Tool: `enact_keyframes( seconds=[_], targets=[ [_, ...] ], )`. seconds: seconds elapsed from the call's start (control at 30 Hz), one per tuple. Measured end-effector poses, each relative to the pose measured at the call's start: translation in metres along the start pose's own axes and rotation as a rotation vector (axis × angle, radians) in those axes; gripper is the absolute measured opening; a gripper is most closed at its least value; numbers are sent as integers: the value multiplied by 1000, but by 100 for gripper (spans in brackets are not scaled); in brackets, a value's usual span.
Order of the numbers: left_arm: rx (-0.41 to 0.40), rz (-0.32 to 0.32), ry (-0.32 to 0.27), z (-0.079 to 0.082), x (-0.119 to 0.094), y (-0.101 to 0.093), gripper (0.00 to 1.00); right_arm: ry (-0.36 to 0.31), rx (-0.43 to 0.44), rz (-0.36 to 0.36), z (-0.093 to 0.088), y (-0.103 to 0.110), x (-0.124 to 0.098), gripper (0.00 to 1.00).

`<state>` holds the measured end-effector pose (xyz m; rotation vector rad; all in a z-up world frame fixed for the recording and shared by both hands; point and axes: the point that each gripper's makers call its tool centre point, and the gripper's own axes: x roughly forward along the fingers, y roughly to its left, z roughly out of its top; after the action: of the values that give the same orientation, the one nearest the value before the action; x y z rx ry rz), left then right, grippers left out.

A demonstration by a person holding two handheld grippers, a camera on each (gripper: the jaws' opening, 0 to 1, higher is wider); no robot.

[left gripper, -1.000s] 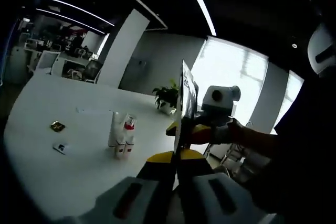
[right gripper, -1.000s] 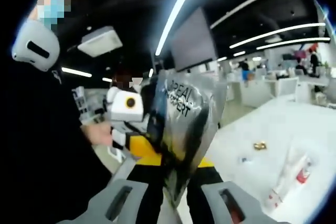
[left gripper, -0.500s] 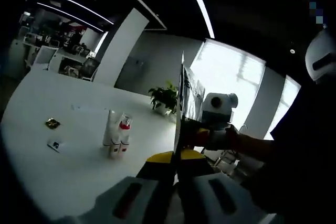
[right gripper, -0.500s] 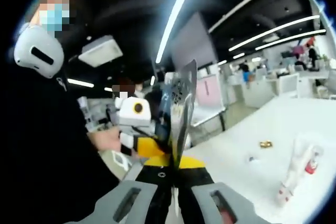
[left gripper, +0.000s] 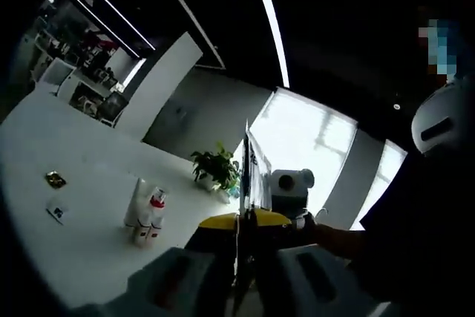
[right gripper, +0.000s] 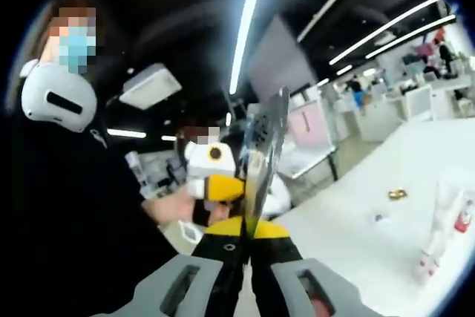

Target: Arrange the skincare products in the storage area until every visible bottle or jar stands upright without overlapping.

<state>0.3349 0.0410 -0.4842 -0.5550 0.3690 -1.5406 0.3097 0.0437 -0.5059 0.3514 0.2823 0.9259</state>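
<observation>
Skincare bottles [left gripper: 145, 213] stand upright in a tight cluster on the white counter [left gripper: 82, 235], about three of them as far as the left gripper view lets one count: white bodies, one with a red cap, touching or nearly so. In the right gripper view the same cluster [right gripper: 445, 231] sits at the far right edge of the counter [right gripper: 356, 246], blurred, white with a red spot near the top.

Both claws are pinched on one silvery foil pouch [left gripper: 249, 176], held edge-on in the air well apart from the bottles. The left claw [left gripper: 239, 276] grips its lower edge, jaws drawn narrow on the sheet; the right claw [right gripper: 247, 272] does the same from the other side, where the pouch [right gripper: 263, 154] shows a dark printed face. What the pouch holds cannot be told.

Two small items lie on the counter beyond the bottles: a gold wrapper [left gripper: 54, 180] and a small pale card [left gripper: 55, 211]. A potted plant [left gripper: 215, 170] stands at the counter's far end. A person in dark clothing [right gripper: 67, 213] holds the grippers.
</observation>
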Motion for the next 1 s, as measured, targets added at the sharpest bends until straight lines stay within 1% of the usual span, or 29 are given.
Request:
enact_keyframes(
  seconds=[0.07, 0.1, 0.23, 0.3, 0.37, 0.4, 0.47, 0.5, 0.57, 0.63, 0.73, 0.77, 0.83, 0.93, 1.0],
  targets=[
    [-9, 10, -7, -1, 0, 3, 7, 5, 6, -6, -1, -1, 0, 0],
    [-31, 12, -9, -3, 0, 4, 7, 10, 10, -7, -2, -2, -1, 0],
    [-44, 19, -1, -6, 1, 5, 6, 25, 20, -23, -5, -4, -1, 0],
    [-68, 26, 8, -7, 2, 9, 5, 29, 17, -36, -7, -6, -2, 0],
    [-73, 34, 7, -7, 3, 11, 5, 19, -52, -70, -6, -12, -1, 0],
    [-76, 42, 10, -8, 3, 13, 5, 23, -103, -91, -6, -14, -1, 0],
    [-88, 53, 14, -9, 3, 17, 5, 28, -145, -120, -7, -18, -1, 1],
    [-95, 57, 14, -10, 3, 19, 5, 30, -149, -129, -8, -19, -1, 3],
    [-105, 62, 10, -11, 2, 20, 5, 47, -142, -138, -12, -20, 0, 14],
    [-108, 69, 14, -12, 2, 23, 5, 47, -149, -158, -13, -23, 1, 27],
    [-112, 79, 23, -14, 2, 26, 5, 61, -145, -181, -18, -28, 0, 30],
    [-118, 80, 23, -15, 2, 28, 5, 61, -151, -193, -19, -30, -2, 32],
    [-129, 83, 20, -15, 3, 31, 5, 58, -142, -209, -21, -35, -5, 40],
    [-148, 84, 24, -18, 5, 34, 5, 50, -133, -218, -21, -39, -9, 43],
    [-169, 83, 17, -18, 6, 36, 5, 49, -130, -227, -21, -41, -11, 45]
  ],
)
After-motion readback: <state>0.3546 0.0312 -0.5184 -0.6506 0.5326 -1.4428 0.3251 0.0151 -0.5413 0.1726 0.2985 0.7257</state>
